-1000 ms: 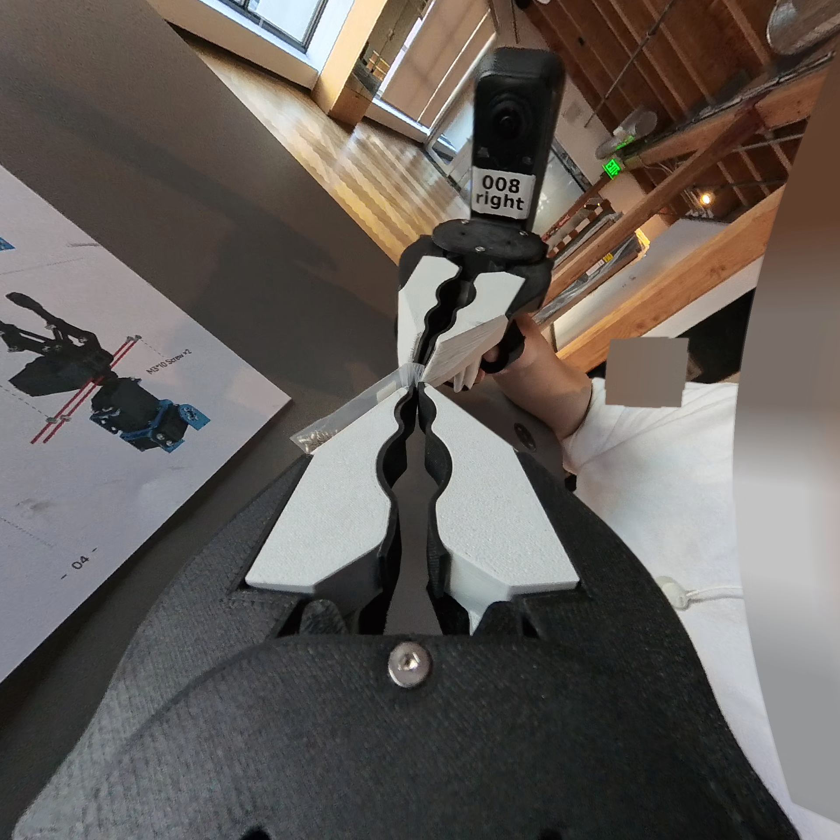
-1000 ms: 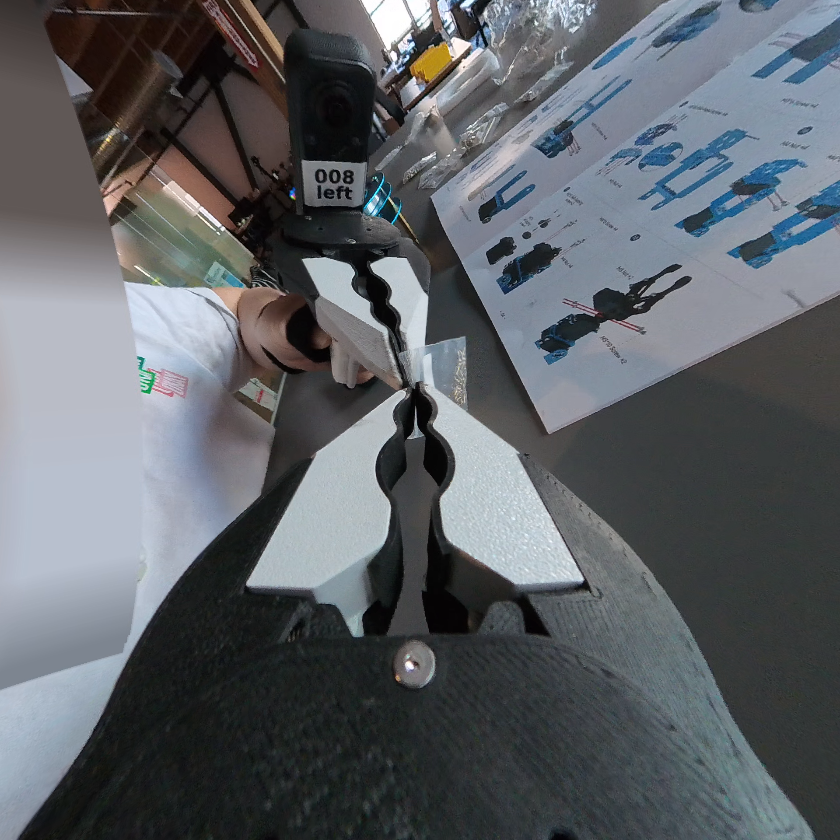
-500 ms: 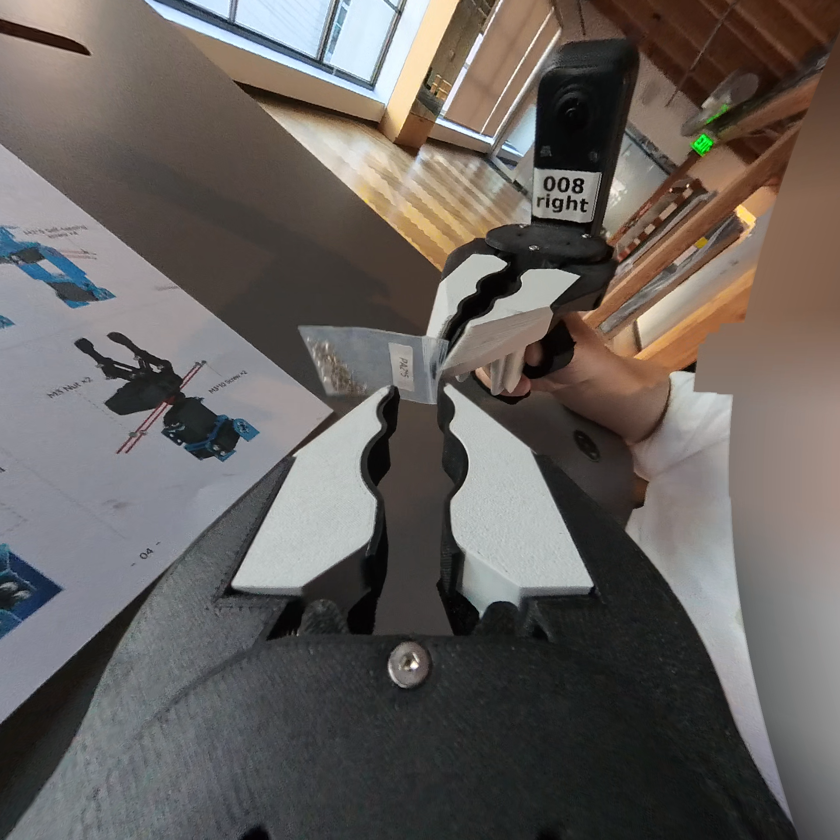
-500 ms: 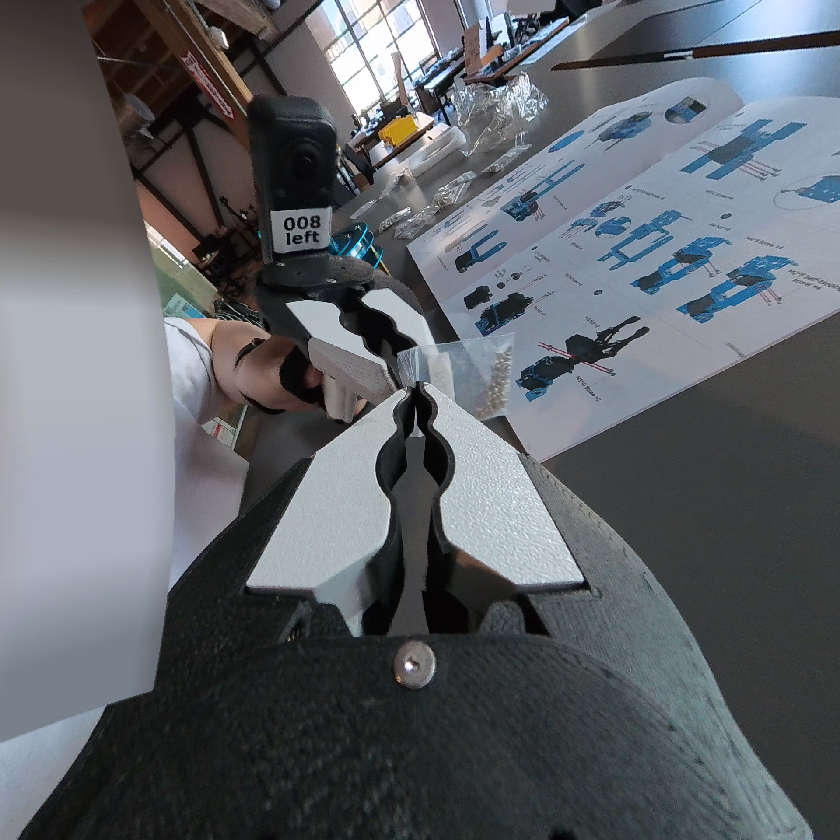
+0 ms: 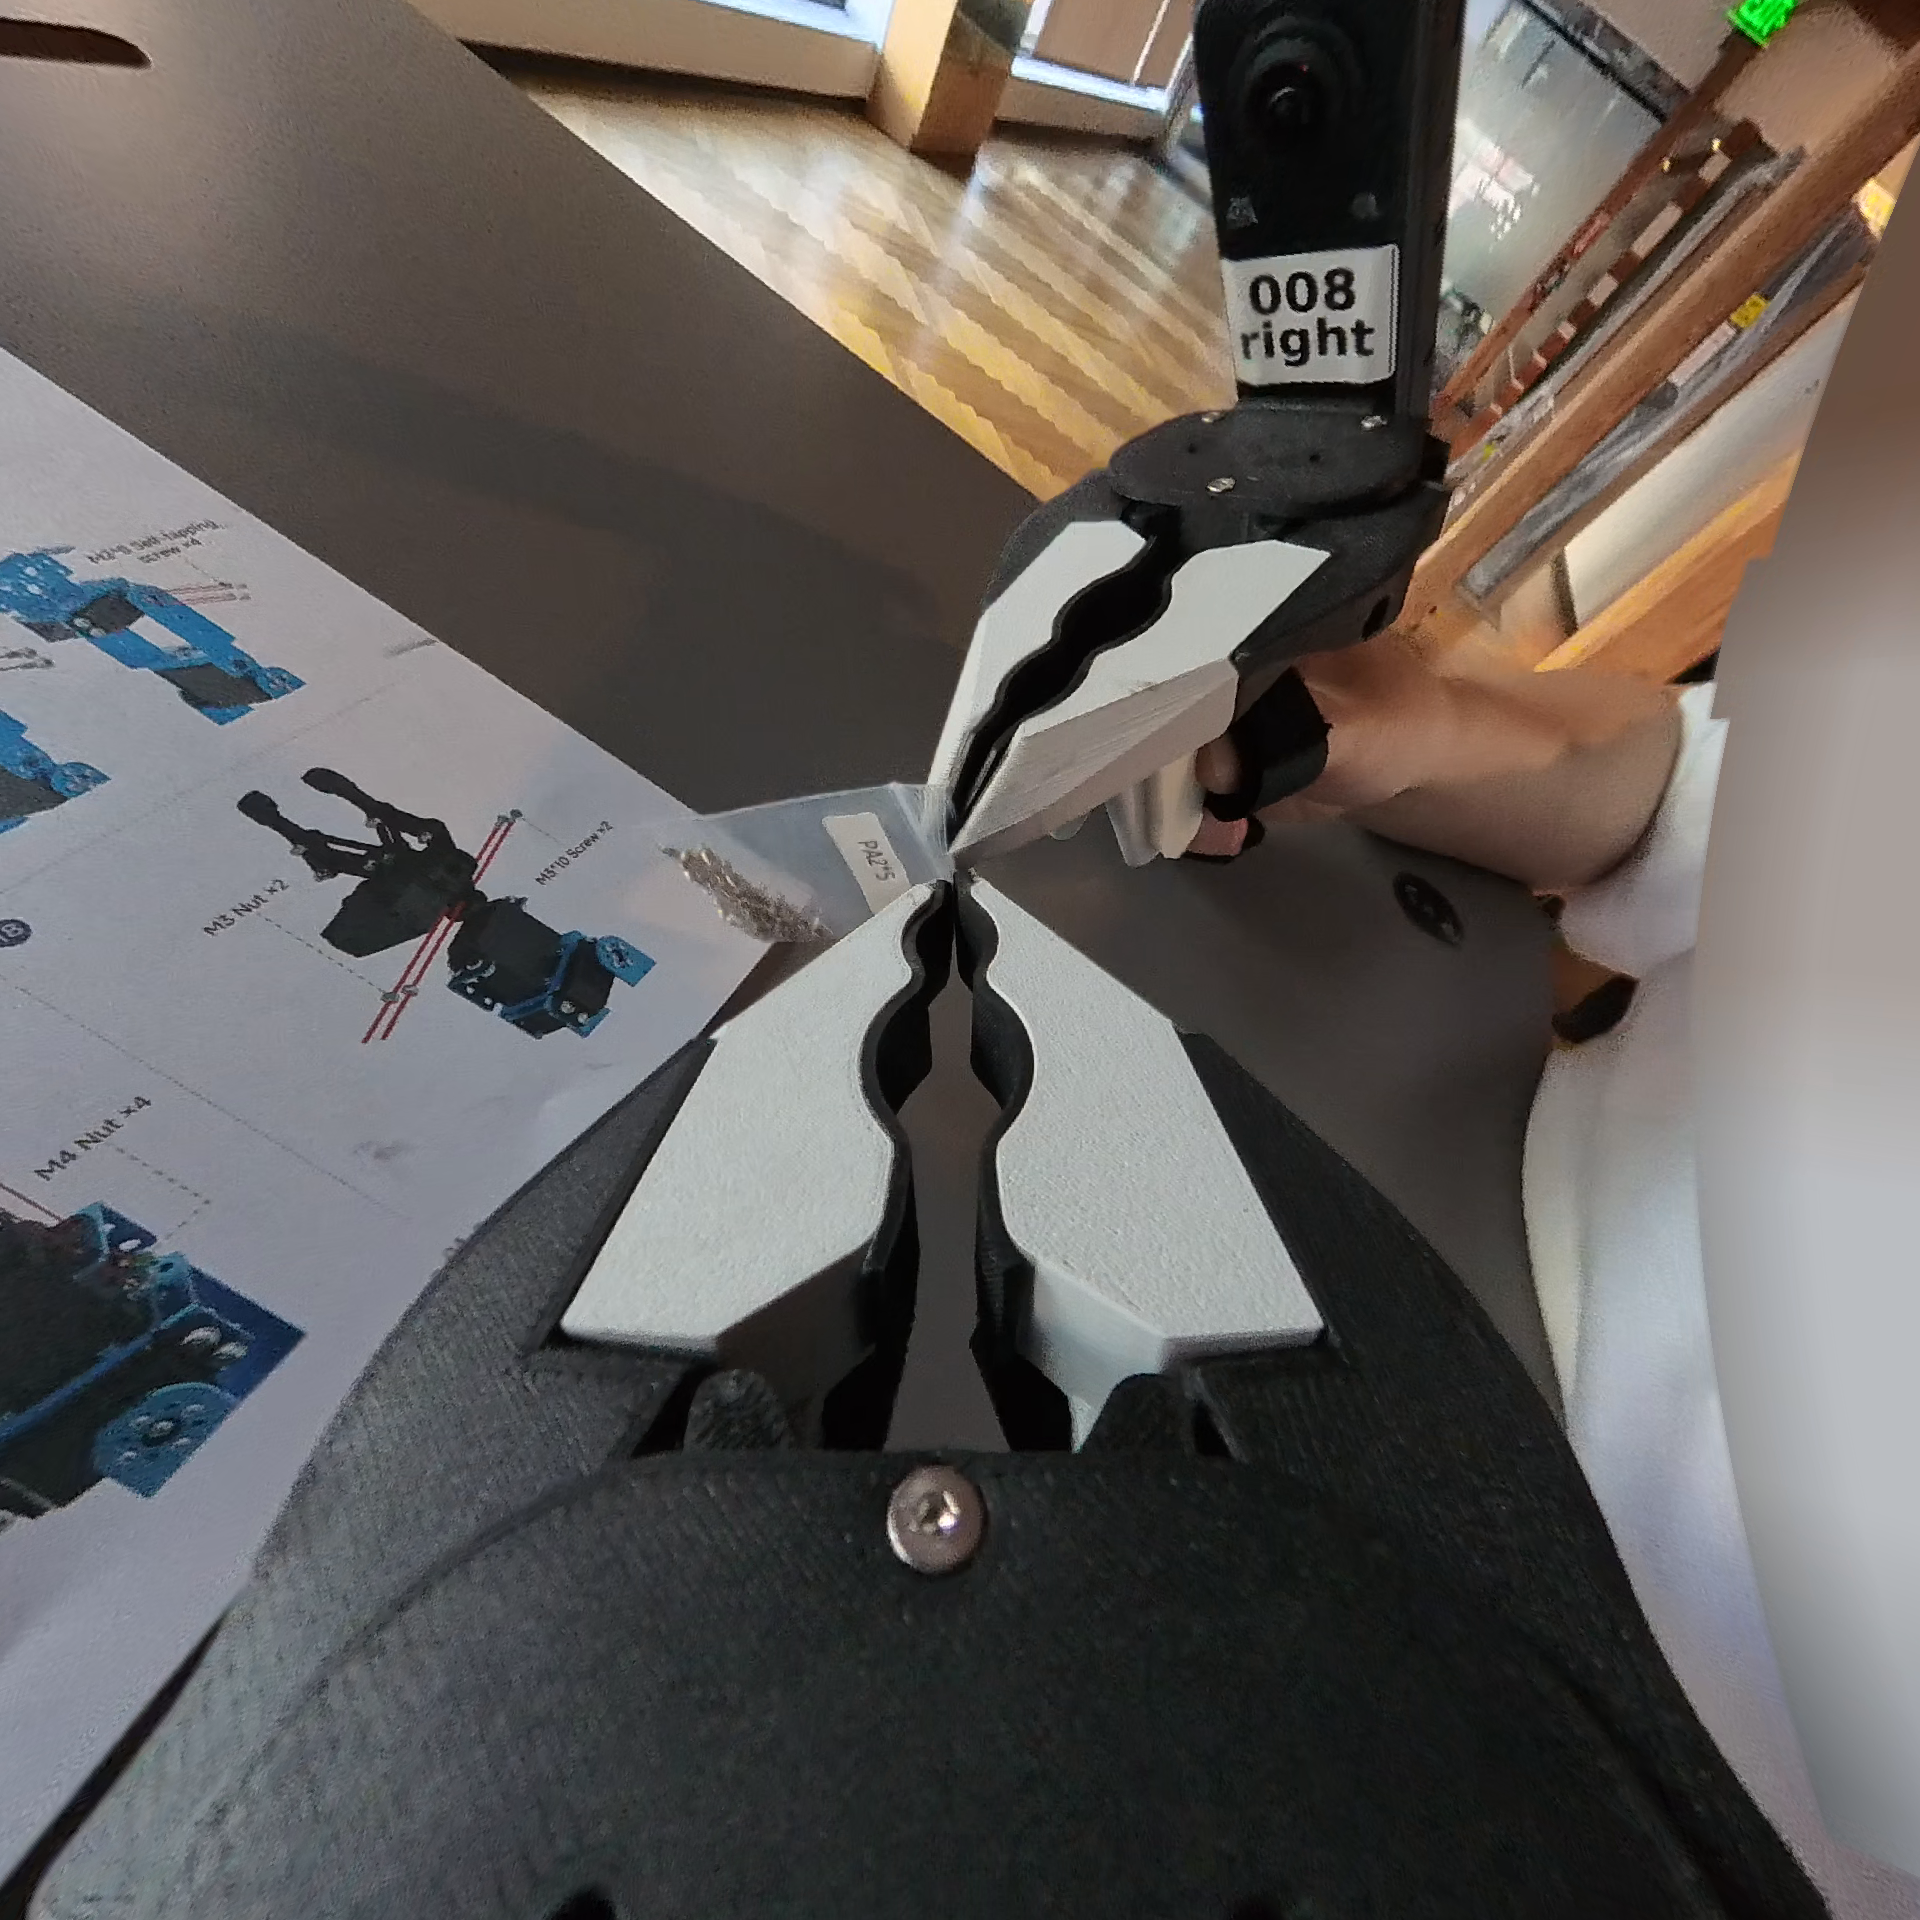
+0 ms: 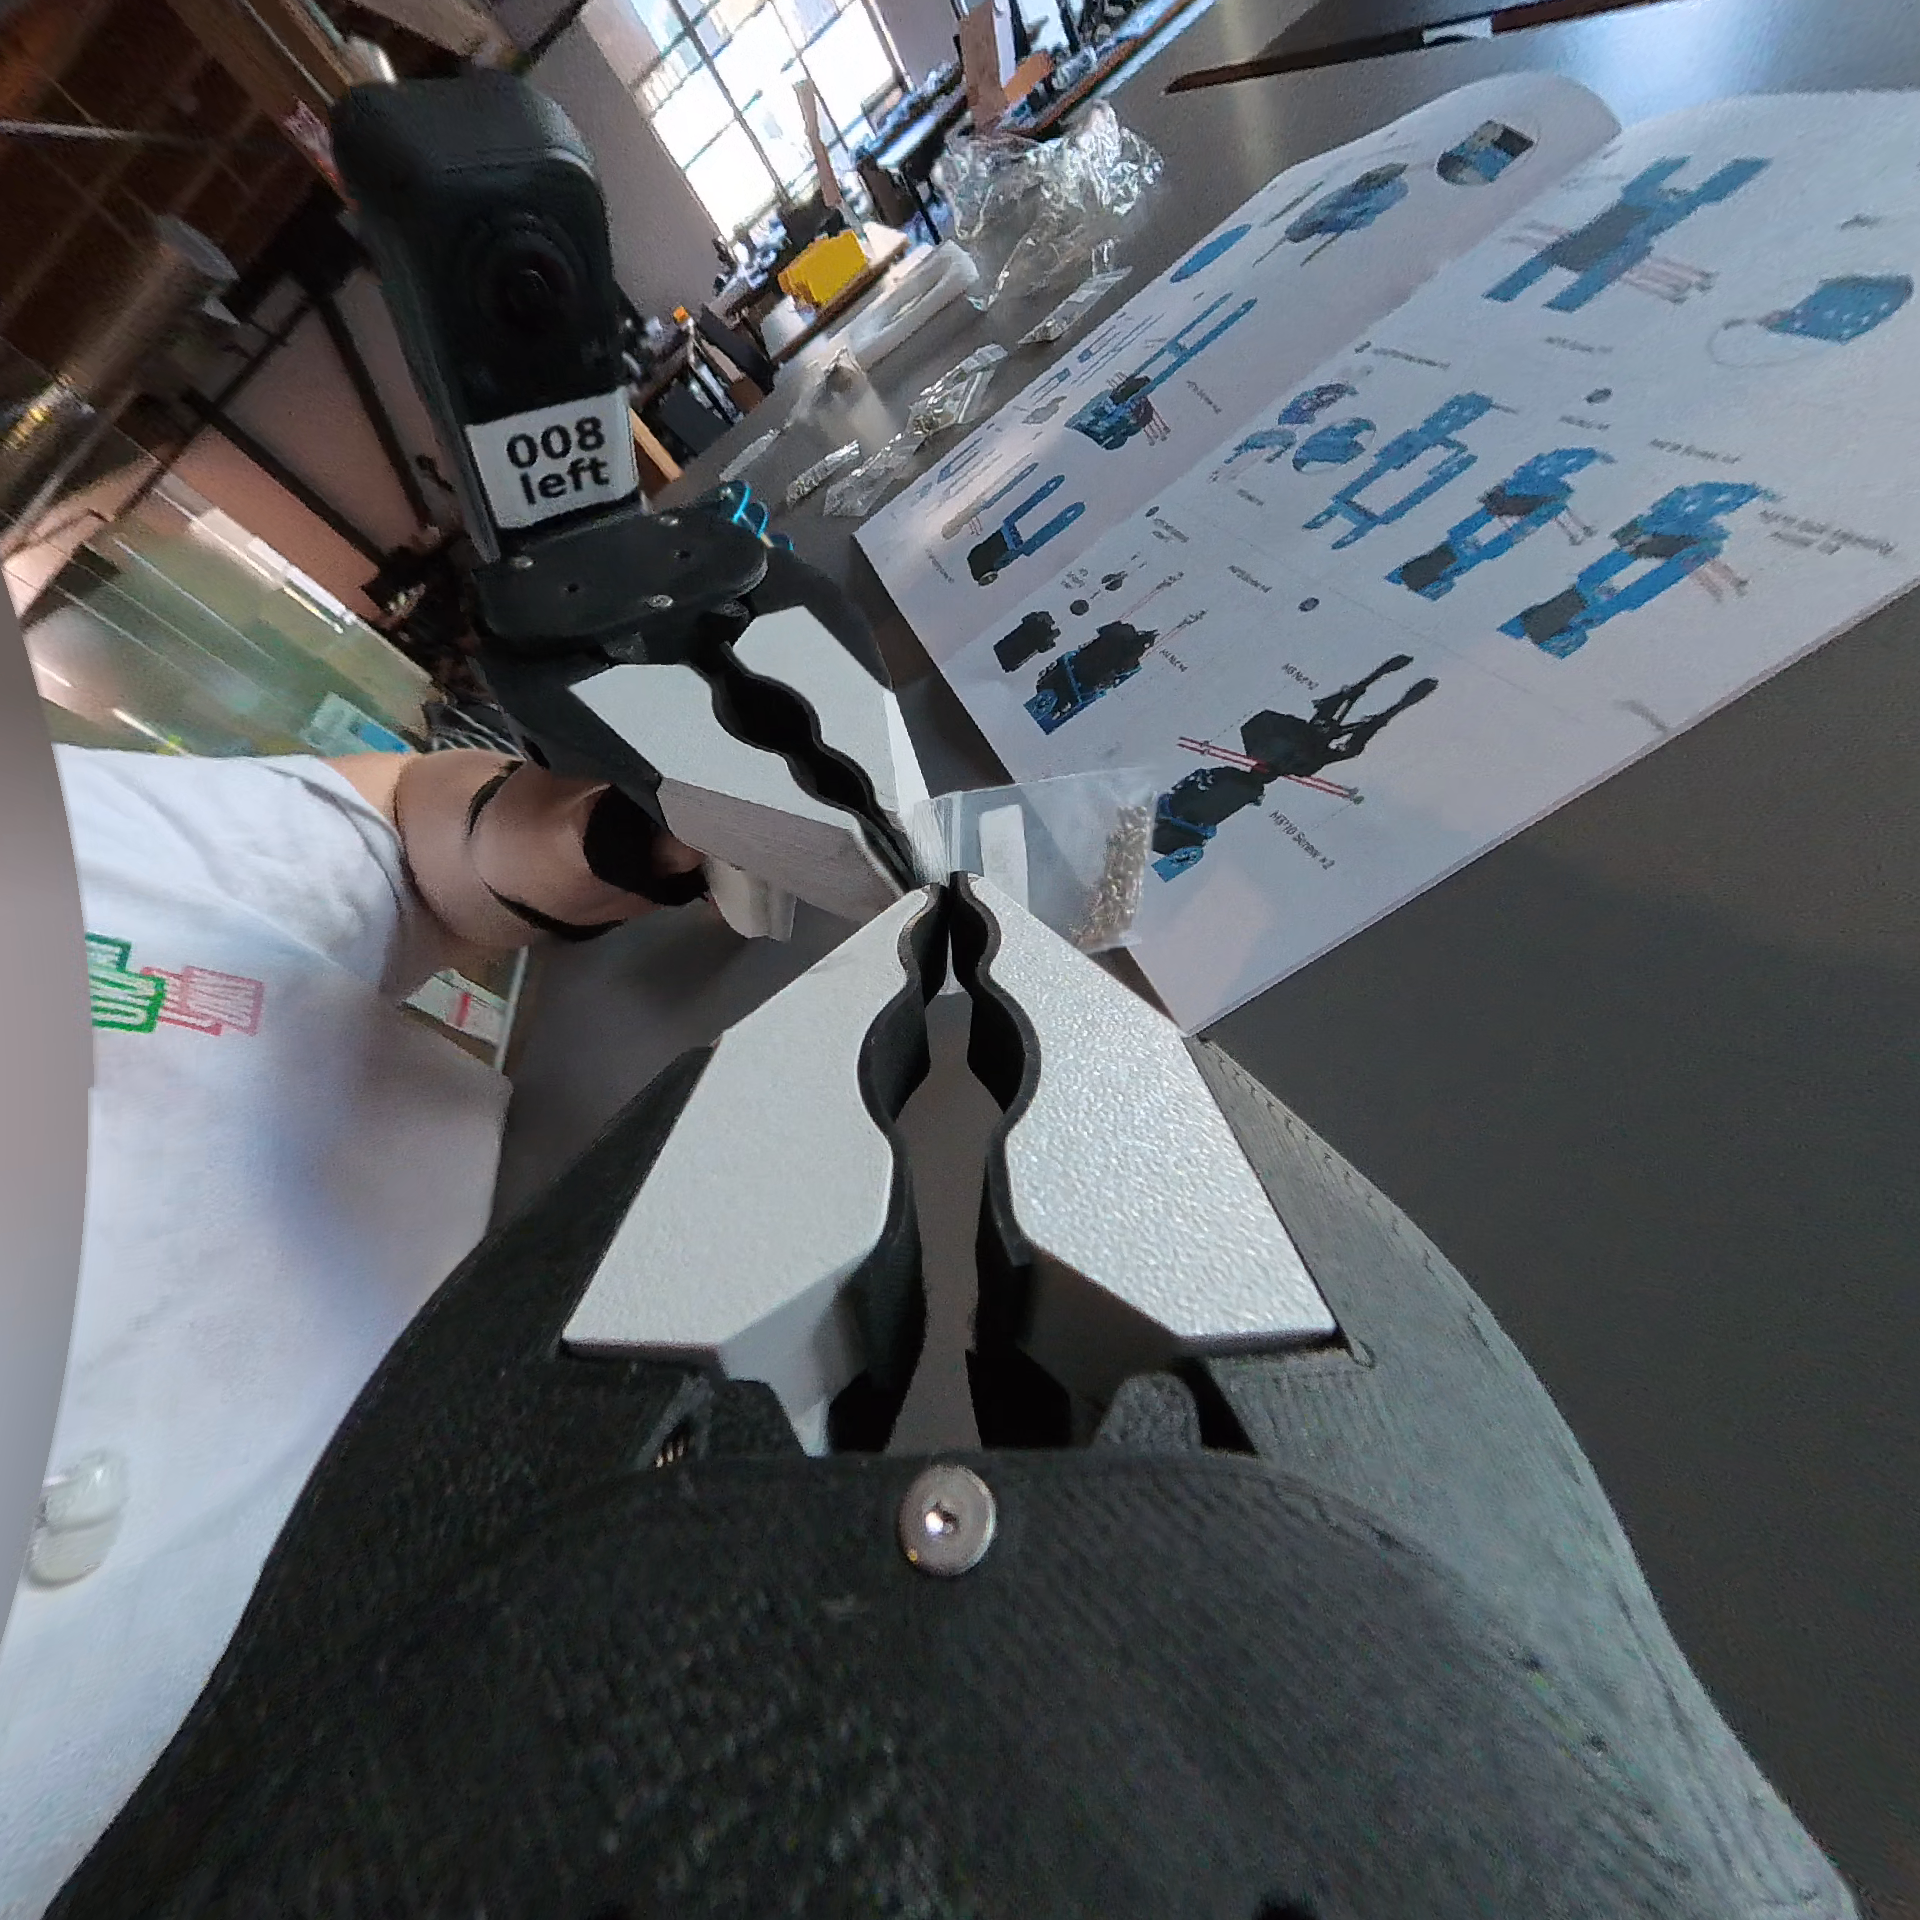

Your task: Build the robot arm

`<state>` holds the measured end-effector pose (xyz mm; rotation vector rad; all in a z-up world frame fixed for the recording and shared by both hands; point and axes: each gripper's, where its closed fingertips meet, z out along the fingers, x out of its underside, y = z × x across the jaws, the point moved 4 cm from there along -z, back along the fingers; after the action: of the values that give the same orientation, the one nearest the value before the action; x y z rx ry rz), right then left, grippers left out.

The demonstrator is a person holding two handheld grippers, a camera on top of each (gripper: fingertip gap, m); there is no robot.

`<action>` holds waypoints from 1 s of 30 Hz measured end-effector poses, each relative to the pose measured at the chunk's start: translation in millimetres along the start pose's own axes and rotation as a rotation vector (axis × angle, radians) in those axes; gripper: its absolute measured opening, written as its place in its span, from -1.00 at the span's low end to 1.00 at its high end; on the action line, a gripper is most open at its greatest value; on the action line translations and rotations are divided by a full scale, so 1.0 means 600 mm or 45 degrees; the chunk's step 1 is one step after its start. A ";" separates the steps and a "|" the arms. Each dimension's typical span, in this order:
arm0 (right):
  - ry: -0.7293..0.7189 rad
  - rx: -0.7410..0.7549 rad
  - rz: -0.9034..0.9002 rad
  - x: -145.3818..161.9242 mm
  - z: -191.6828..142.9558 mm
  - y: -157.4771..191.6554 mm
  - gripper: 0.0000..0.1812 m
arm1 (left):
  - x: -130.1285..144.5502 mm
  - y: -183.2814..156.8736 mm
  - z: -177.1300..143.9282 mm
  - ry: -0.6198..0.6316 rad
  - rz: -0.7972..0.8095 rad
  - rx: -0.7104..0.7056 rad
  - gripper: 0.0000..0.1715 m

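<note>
A small clear plastic bag [image 5: 800, 862] with a white label and a heap of small silver screws [image 5: 743, 904] hangs in the air between my two grippers. My left gripper [image 5: 953, 891] is shut on the bag's top corner. My right gripper [image 5: 951, 831] comes in from the upper right in the left wrist view and is shut on the same edge, tip to tip with the left. In the right wrist view the bag [image 6: 1049, 831] stretches to the right from my right gripper [image 6: 953, 896], and the left gripper [image 6: 899, 847] pinches it from the upper left.
A large white instruction sheet [image 6: 1455, 520] with blue and black drawings lies on the dark table [image 6: 1558, 1039] just beyond the bag. Several small bags [image 6: 935, 405] and crumpled plastic [image 6: 1039, 177] lie farther off. A person's white shirt [image 6: 208, 1039] is close by. The table edge [image 5: 831, 343] borders a wooden floor. The tips of both grippers are at nearly the same place.
My left jaws opened around the bag's edge half a second ago and have shut on it once more. My right gripper kept its hold throughout. Both grippers tilted, and more of the sheet shows.
</note>
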<state>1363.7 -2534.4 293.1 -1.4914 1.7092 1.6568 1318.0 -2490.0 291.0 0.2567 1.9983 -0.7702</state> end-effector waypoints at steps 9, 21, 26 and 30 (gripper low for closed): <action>-0.109 0.196 0.062 0.001 0.012 -0.015 -1.00 | -0.003 0.023 -0.003 0.044 0.102 -0.172 -1.00; -0.186 0.310 0.118 -0.002 0.024 -0.015 -1.00 | -0.008 0.037 -0.009 0.024 0.166 -0.217 -1.00; -0.150 0.268 0.060 0.000 0.030 -0.005 -1.00 | -0.021 0.030 -0.013 -0.065 0.326 -0.262 -1.00; -0.133 0.260 0.080 0.001 0.032 -0.008 -1.00 | -0.018 0.031 -0.014 -0.022 0.394 -0.295 -1.00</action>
<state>1359.4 -2516.8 284.9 -1.2482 1.8233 1.5093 1326.6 -2468.9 295.0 0.4090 1.9494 -0.3413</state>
